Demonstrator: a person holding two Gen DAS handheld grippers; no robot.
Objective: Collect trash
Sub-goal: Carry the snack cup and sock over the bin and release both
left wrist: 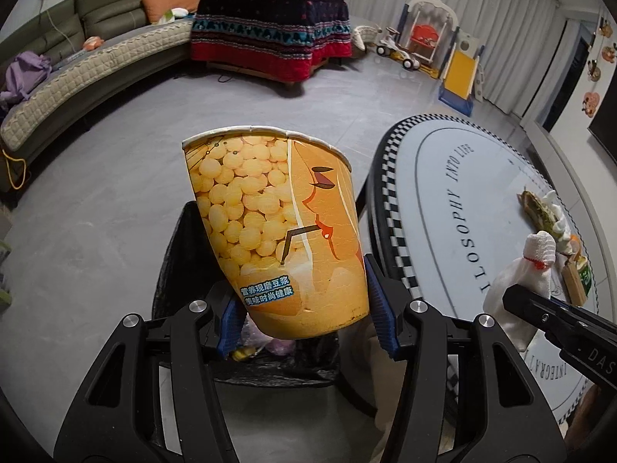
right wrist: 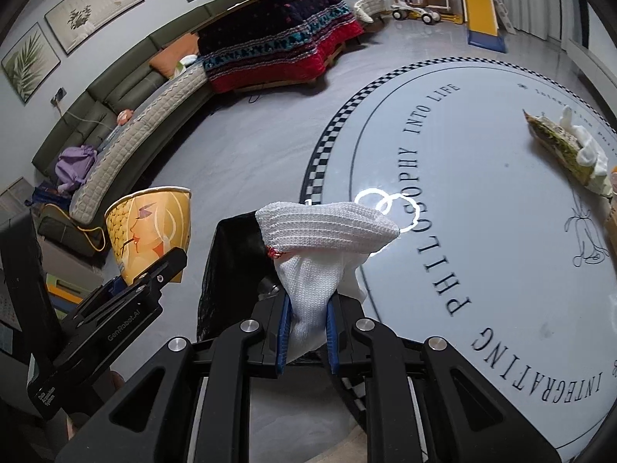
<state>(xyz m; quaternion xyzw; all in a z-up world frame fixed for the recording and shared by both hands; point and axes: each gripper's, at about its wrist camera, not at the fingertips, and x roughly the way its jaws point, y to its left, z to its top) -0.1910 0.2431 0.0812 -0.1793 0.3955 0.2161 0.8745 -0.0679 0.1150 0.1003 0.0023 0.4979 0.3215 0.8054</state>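
Ahead of the left gripper point(left wrist: 308, 308), the paper cup point(left wrist: 275, 231) hides most of the black-lined trash bin point(left wrist: 181, 270) below it; only scraps of the bin's contents show under the cup's base, too small to identify. To that gripper's right, the snack wrapper point(left wrist: 540, 212) and a green-labelled box point(left wrist: 578, 277) sit half hidden behind the white cotton glove point(left wrist: 532, 270). Before the right gripper point(right wrist: 306, 332), the same glove covers much of the bin.
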